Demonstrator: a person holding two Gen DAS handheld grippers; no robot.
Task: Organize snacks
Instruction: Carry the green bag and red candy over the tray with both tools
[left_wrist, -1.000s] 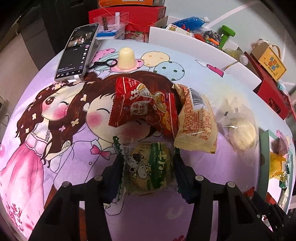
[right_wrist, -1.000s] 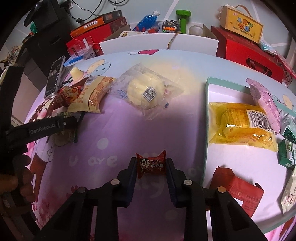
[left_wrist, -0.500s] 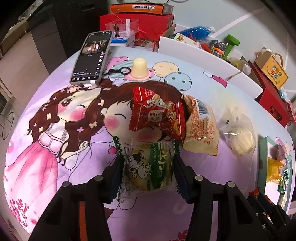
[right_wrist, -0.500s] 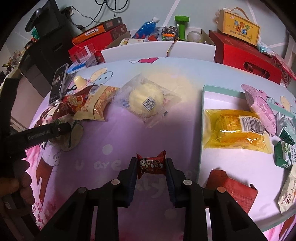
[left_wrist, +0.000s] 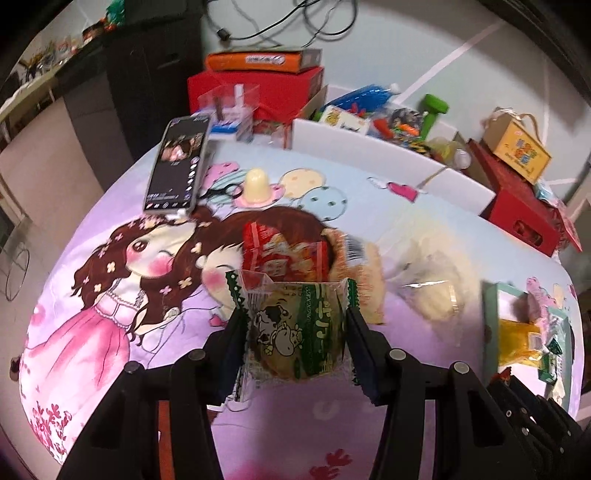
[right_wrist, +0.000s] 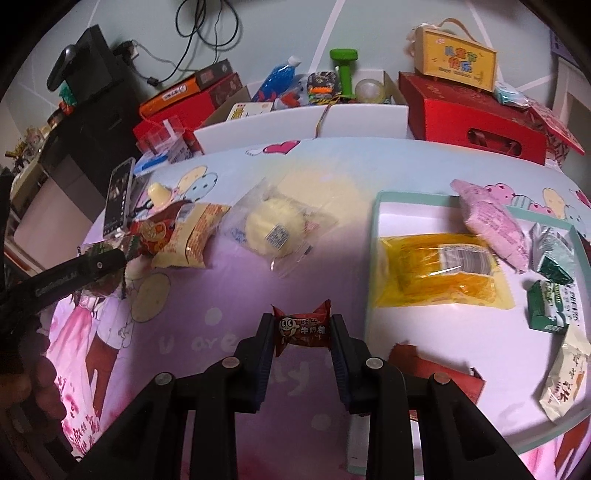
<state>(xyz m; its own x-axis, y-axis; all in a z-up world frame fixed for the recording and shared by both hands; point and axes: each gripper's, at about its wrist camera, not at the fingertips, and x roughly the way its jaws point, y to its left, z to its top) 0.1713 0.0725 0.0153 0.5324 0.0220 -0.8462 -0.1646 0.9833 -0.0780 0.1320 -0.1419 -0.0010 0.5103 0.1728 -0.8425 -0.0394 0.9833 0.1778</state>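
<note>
While both wrappers look light and crinkly, the left gripper (left_wrist: 293, 332) pinches the cow-print cookie packet (left_wrist: 295, 328) and the right gripper (right_wrist: 301, 330) the red candy (right_wrist: 301, 328) across their middles.

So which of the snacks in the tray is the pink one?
The pink packet at the tray's far edge, overlapping the yellow bag; the other tray snacks are yellow, green, red or cream.

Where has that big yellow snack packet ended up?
In the right wrist view, the yellow packet lies on the tray at right, beside the pink packet, ahead and right of the right tongs.
</note>
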